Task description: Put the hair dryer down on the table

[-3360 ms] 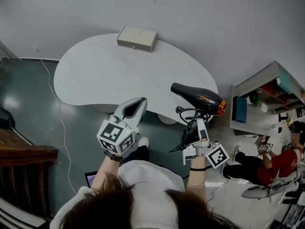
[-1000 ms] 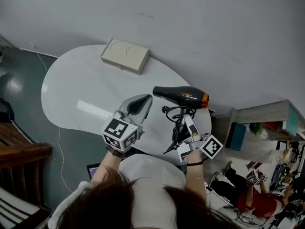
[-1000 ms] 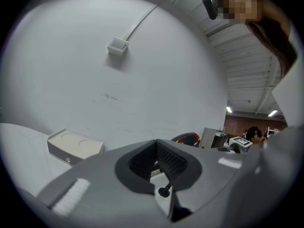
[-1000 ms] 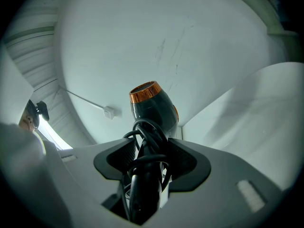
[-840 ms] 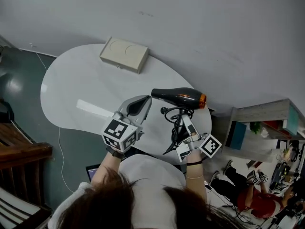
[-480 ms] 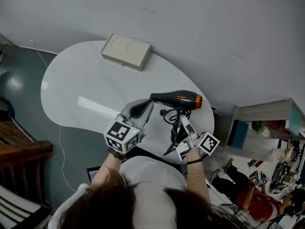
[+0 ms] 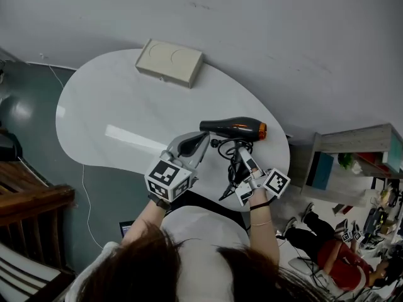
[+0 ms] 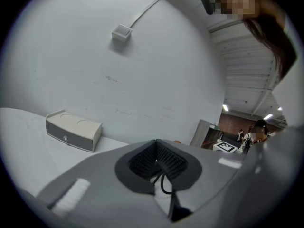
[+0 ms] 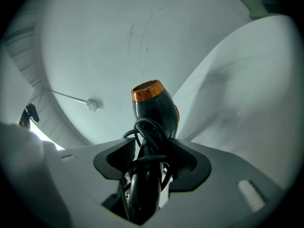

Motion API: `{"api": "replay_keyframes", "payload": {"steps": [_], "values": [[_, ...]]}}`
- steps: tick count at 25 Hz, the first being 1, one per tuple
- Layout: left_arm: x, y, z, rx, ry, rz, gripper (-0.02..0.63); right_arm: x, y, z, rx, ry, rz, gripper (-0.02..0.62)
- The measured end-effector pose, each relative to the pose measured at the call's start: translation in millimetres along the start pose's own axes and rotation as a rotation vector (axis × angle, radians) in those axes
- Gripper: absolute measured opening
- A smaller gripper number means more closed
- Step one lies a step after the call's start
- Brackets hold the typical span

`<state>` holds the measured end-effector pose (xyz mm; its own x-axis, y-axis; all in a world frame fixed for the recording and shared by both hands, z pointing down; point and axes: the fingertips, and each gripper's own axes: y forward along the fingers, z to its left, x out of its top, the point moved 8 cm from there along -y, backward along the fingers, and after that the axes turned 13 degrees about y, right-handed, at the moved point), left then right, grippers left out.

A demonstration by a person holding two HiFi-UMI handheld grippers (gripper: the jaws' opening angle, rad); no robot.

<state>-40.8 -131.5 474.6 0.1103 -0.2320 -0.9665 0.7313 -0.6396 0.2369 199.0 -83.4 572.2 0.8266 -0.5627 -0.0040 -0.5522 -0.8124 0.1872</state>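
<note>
Black, glossy hair dryer (image 7: 232,128), with an orange ring at the back end and an orange mark on the side of the barrel. Black cord wound in loops round the handle. Held over the right part of the white worktop (image 7: 113,99), near its front edge; cannot tell whether touching the surface. Barrel lying across the head view, long axis roughly level, nozzle to the left, orange end to the right, handle reaching back toward the person. Seen from the right gripper view (image 9: 153,109) as orange end uppermost, handle running down into the pads. Right tongs (image 7: 242,153) clamped on that handle and the cord loops. Left tongs (image 7: 196,141) just beside the nozzle, tips together, gripping nothing. Beige box (image 7: 170,63) well apart at the far edge.
</note>
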Motion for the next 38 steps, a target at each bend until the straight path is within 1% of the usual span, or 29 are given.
{"api": "replay_keyframes", "payload": {"steps": [3,6,8,10,13,15,18,22,25,27,29,38], "values": [[-5,-1,-1,-0.007,-0.01,0.007,0.058,3,-4,-11,-0.048,-0.002,-0.025,0.207],[-11,-4,-1,-0.006,-0.021,0.012,0.058,5,-12,-26,-0.087,0.032,-0.046,0.207],[-14,-6,-1,-0.002,-0.026,0.016,0.058,6,-18,-33,-0.116,0.025,-0.049,0.209],[-17,-8,0,0.0,-0.029,0.022,0.058,5,-21,-37,-0.137,-0.006,-0.043,0.207],[-23,-5,1,-0.001,-0.036,0.035,0.058,3,-16,-37,-0.132,-0.037,-0.025,0.207],[-25,-3,0,-0.004,-0.041,0.041,0.058,3,-15,-39,-0.171,-0.073,-0.01,0.207],[-28,-1,-2,-0.013,-0.047,0.046,0.058,3,-15,-45,-0.255,-0.137,0.018,0.207],[-30,1,-3,-0.022,-0.049,0.05,0.058,3,-12,-47,-0.304,-0.209,0.048,0.206],[-34,1,-5,-0.026,-0.056,0.055,0.058,2,-12,-50,-0.331,-0.267,0.068,0.209],[-35,1,-6,-0.028,-0.062,0.056,0.058,3,-14,-51,-0.344,-0.295,0.069,0.227],[-36,1,-6,-0.03,-0.065,0.058,0.058,4,-14,-52,-0.343,-0.302,0.07,0.253],[-42,2,-11,-0.048,-0.059,0.076,0.058,6,-11,-54,-0.362,-0.355,0.104,0.267]]}}
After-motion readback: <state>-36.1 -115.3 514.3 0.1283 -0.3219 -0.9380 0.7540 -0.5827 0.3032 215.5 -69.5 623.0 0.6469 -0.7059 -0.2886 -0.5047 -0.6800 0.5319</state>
